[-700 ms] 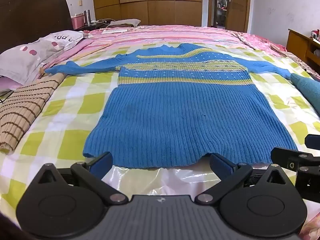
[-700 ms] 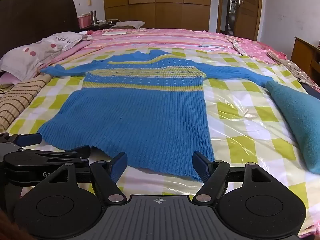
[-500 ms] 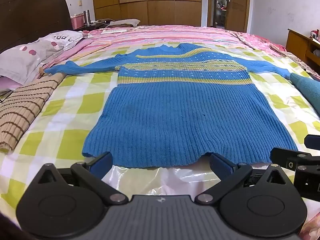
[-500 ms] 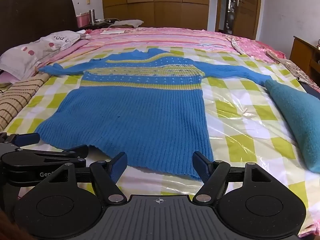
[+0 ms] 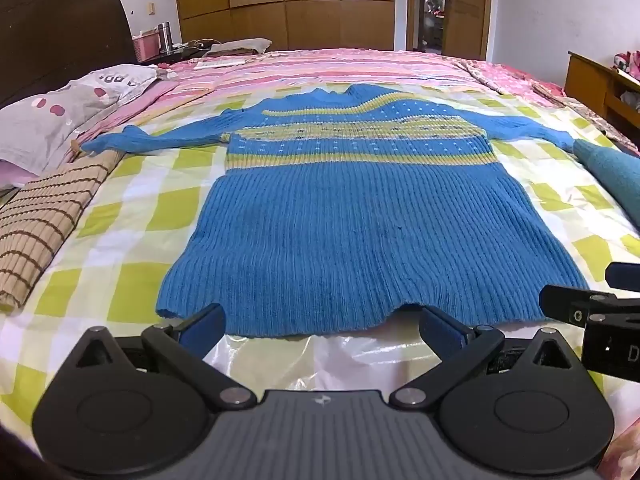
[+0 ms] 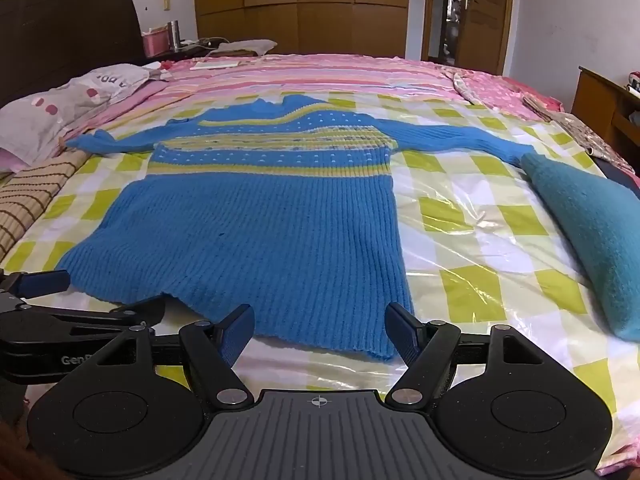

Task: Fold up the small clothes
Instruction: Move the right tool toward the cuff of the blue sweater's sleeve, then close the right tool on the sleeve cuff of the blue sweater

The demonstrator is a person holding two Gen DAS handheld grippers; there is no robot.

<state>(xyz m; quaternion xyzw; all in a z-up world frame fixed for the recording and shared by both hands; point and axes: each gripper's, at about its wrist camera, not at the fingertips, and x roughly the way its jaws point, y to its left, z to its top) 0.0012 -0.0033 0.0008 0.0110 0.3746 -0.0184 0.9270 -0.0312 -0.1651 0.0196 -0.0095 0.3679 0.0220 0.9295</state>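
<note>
A blue knitted sweater [image 5: 360, 224] with yellow stripes across the chest lies flat on the bed, sleeves spread out to both sides, hem toward me. My left gripper [image 5: 322, 326] hovers open just in front of the hem's left half, nothing between its fingers. In the right wrist view the same sweater [image 6: 256, 224] fills the middle, and my right gripper [image 6: 320, 330] stands open at the hem's right corner, holding nothing. Each gripper shows at the edge of the other's view: the right gripper [image 5: 596, 304] and the left gripper [image 6: 60, 304].
A yellow-checked sheet under clear plastic [image 6: 472, 240] covers the bed. A teal folded garment [image 6: 592, 232] lies at the right. A brown striped cloth [image 5: 40, 224] and a grey pillow [image 5: 52, 120] sit at the left. A wooden cabinet [image 5: 600, 80] stands far right.
Both grippers have drifted slightly; the sweater sits a touch lower in the right wrist view. The sweater lies as before and both jaws stay open.
</note>
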